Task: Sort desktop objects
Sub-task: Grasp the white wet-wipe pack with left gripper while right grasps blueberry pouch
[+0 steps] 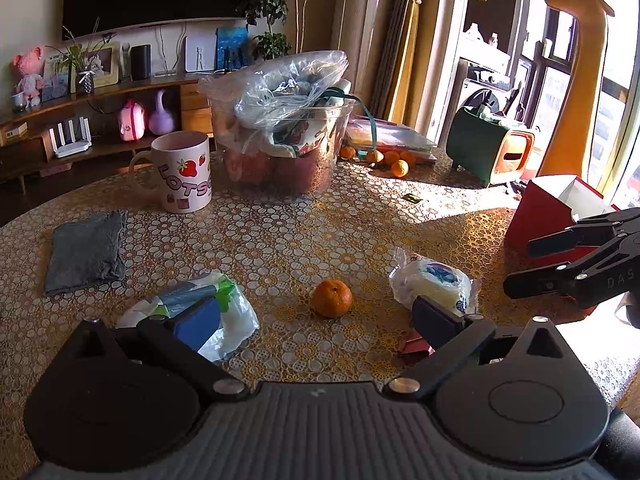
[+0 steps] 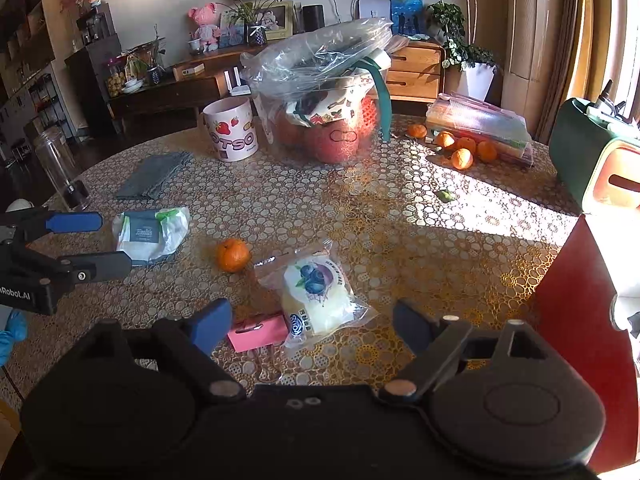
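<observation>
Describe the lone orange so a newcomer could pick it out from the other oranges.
Start at the big clear tub at the table's far side. Come toward the cameras to the blueberry bun packet; the lone orange sits loose beside it, far from the oranges clustered by the stacked folders.

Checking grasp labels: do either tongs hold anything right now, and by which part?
Nothing is held. The left tongs and right tongs both stand open above the table.
</observation>
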### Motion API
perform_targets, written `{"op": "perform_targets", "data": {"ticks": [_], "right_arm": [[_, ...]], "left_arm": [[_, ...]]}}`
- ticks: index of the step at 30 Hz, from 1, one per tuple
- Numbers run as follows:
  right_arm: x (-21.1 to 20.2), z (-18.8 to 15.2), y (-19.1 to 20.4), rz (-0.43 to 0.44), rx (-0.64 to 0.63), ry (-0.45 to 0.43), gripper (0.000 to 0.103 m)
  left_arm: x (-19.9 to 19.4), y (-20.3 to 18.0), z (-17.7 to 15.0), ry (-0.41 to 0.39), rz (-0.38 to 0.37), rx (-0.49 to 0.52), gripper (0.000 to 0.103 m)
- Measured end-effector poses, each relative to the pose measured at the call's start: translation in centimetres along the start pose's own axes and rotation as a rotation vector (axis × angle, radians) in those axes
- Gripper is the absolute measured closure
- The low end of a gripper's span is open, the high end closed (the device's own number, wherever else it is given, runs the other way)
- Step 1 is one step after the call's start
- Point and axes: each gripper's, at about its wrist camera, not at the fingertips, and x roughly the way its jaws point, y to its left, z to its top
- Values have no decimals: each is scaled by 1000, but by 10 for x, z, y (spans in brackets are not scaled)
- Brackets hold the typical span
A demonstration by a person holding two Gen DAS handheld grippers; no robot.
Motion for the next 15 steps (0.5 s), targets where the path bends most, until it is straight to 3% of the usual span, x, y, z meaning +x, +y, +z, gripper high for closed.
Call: {"op": "perform_targets", "data": {"ticks": [7,15], "right_arm": [[33,6,-1,4,1,41,15],[62,15,-4,1,6,70,15]], "left_arm": [[23,49,-2,19,11,5,0],[49,73,-3,37,-23,147,0]]}}
